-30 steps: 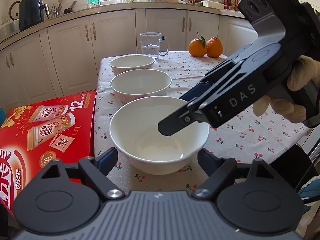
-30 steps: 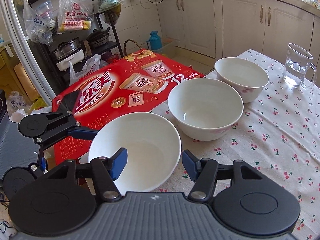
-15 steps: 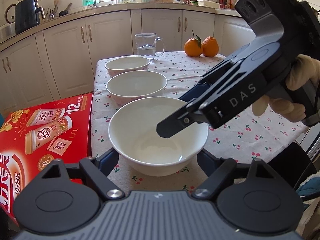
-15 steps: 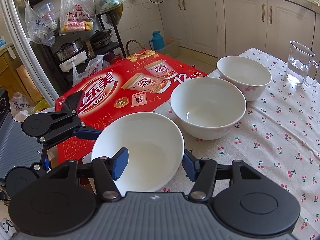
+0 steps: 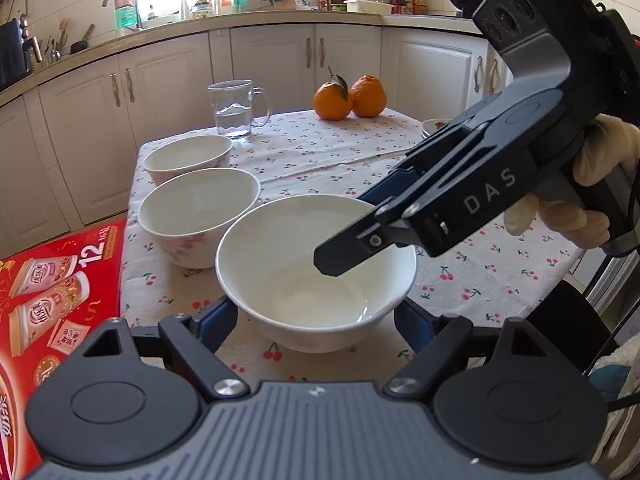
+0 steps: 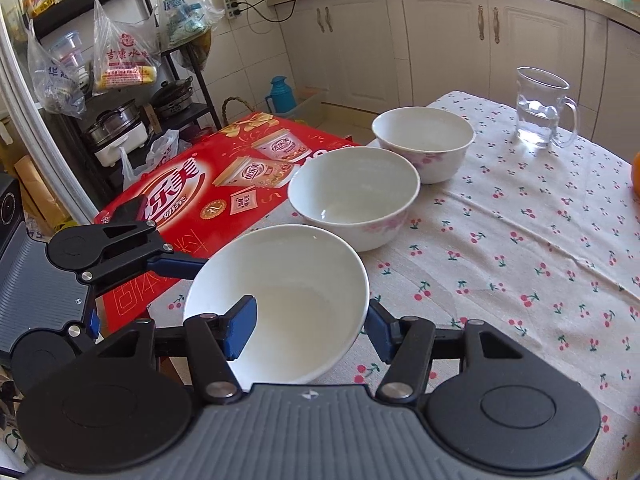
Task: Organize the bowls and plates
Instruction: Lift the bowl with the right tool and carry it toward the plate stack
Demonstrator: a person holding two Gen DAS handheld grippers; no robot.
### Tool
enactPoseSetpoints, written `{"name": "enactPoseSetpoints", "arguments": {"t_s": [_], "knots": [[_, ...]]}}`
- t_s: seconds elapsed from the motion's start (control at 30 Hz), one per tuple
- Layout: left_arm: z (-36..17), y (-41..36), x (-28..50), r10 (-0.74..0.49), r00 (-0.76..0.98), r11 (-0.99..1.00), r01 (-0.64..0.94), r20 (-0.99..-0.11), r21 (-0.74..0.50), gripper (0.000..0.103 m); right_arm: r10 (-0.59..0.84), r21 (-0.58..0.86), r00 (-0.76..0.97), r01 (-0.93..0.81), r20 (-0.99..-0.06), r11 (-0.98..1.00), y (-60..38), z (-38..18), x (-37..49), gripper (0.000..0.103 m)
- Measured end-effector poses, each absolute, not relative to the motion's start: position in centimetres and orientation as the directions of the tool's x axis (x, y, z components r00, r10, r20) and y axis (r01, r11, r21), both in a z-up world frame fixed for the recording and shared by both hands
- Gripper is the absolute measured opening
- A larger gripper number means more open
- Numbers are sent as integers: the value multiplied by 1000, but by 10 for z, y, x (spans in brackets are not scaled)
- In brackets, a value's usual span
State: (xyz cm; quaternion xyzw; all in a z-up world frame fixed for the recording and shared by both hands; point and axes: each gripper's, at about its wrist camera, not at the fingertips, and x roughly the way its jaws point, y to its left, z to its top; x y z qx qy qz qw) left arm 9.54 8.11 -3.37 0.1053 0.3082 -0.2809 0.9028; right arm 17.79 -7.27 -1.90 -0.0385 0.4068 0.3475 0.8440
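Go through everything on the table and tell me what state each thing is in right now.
Near bowl: upright, empty, rim between the right gripper's open fingers.
Middle bowl: upright, empty.
Far bowl: upright, empty.
Glass mug: upright, partly filled.
Left gripper: open.

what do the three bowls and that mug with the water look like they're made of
Three bowls, nearest, middle, far: likely glazed ceramic or porcelain, with opaque white walls and glossy highlights; the middle and far ones carry faint pink floral prints.
Mug: clear glass by its look, since the cabinets and water show through it; clear plastic can't be ruled out.
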Motion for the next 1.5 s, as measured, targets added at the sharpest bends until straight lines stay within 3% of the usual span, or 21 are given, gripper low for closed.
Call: {"name": "enactPoseSetpoints", "arguments": {"t_s": [0.53,1.33,1.4,1.47,1.5], "knots": [[-39,18,116,-566,560,704,710,-606,-1,85,434,169,561,-461,-705,871,-143,-12,159,65],[-45,-12,135,-583,529,669,744,-617,5,89,388,198,587,-363,-710,911,-181,-27,171,66],[-44,-11,135,-587,530,670,742,-612,0,95,403,214,584,-366,-705,906,-182,-27,170,75],[-43,-8,135,-594,526,671,741,-609,-15,97,412,222,594,-368,-691,903,-182,-25,169,102],[-42,-7,134,-594,526,673,739,-609,-19,98,415,222,603,-370,-682,902,-182,-23,167,103]]}}
